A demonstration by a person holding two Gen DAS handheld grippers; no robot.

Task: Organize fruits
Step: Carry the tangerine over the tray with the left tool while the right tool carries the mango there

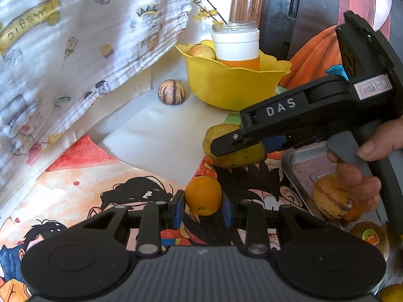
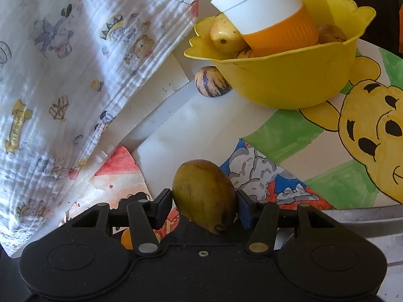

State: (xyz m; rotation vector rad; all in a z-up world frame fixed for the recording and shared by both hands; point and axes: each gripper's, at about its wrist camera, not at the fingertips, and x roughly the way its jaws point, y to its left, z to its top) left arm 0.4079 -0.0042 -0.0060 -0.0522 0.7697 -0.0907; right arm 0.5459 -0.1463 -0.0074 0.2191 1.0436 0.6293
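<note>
Orange (image 1: 203,195) clamped btwn left jaws; mango (image 2: 205,196) btwn right jaws.

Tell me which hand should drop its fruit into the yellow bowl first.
Probably right: the right gripper holds the mango, nearer the yellow bowl than the left gripper with its orange.

A white cloth (image 1: 63,58) printed with cartoon animals hangs on the left. Painted cartoon drawings (image 2: 365,136) cover the bench. An orange-and-white jar (image 1: 236,47) holds a yellow flower sprig (image 1: 204,12).
</note>
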